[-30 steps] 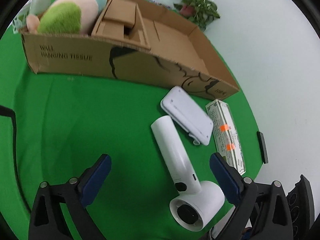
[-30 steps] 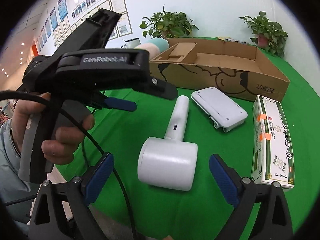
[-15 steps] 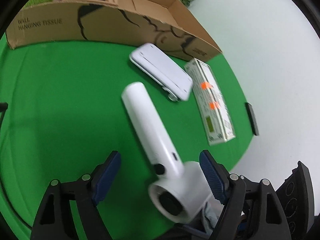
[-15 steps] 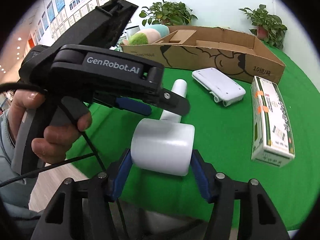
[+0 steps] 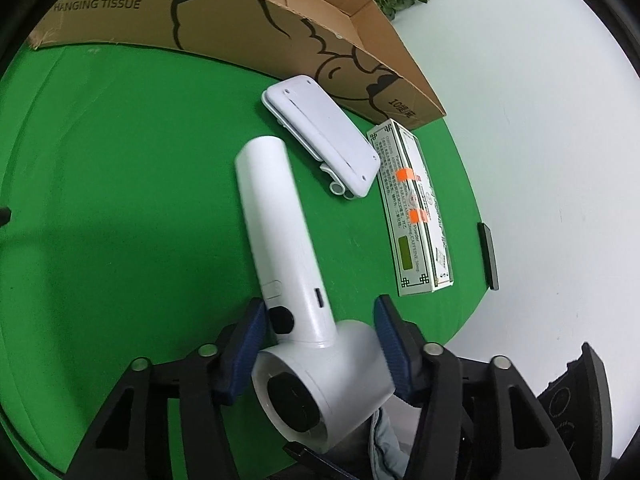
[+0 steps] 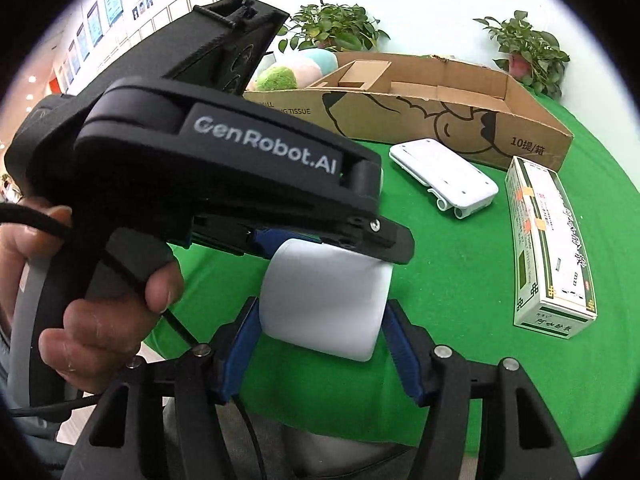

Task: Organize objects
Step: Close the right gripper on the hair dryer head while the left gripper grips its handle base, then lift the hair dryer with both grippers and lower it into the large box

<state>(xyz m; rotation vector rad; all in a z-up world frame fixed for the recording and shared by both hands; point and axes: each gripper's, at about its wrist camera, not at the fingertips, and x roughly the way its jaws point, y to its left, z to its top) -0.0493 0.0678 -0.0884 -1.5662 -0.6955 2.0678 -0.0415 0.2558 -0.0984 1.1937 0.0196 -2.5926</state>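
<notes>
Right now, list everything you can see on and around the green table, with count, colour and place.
hair dryer: 1, white, table front, barrel in both grippers
flat plastic device: 1, white, before the box
medicine carton: 1, white-green, table right
cardboard box: 1, brown, table back
plush toy: 1, pastel, box's left end
potted plants: 2, green, behind
left gripper: 1, black, blue pads
right gripper: 1, same
hand: 1, holds left gripper
</notes>
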